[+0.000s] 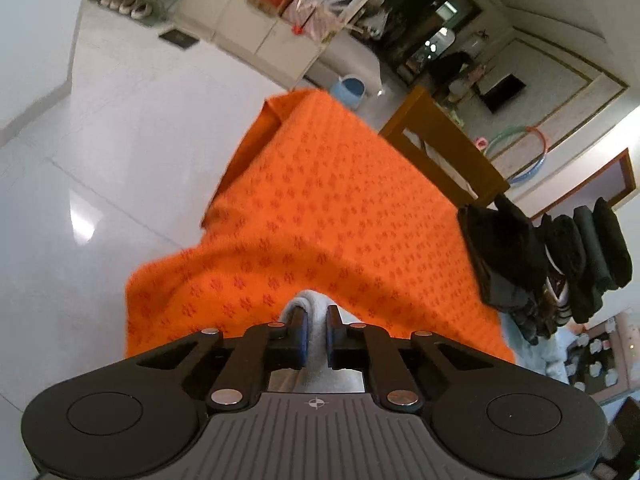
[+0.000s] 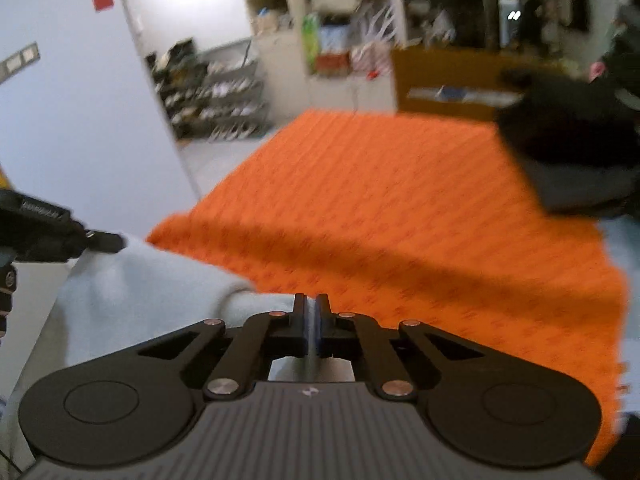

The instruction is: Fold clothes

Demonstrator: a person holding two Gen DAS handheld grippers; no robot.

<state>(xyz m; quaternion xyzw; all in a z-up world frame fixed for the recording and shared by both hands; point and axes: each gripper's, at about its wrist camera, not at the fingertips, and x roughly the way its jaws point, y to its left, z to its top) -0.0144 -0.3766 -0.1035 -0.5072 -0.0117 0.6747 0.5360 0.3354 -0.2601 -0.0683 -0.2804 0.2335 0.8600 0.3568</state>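
A pale blue garment (image 2: 132, 284) hangs stretched between my two grippers above a table covered by an orange patterned cloth (image 1: 320, 208). In the left wrist view my left gripper (image 1: 315, 318) is shut on a rolled edge of that garment (image 1: 312, 300). In the right wrist view my right gripper (image 2: 311, 312) is shut, pinching a thin edge of the garment. The left gripper (image 2: 106, 241) shows at the far left of that view, holding the other end. The orange cloth (image 2: 400, 208) lies flat under both. The right view is motion-blurred.
A pile of dark folded clothes (image 1: 532, 264) sits at the table's right side, blurred in the right wrist view (image 2: 568, 152). A wooden chair (image 1: 440, 148) stands behind the table, with a blue bucket (image 1: 352, 90), a shoe rack (image 2: 216, 96) and white tiled floor (image 1: 120, 140) beyond.
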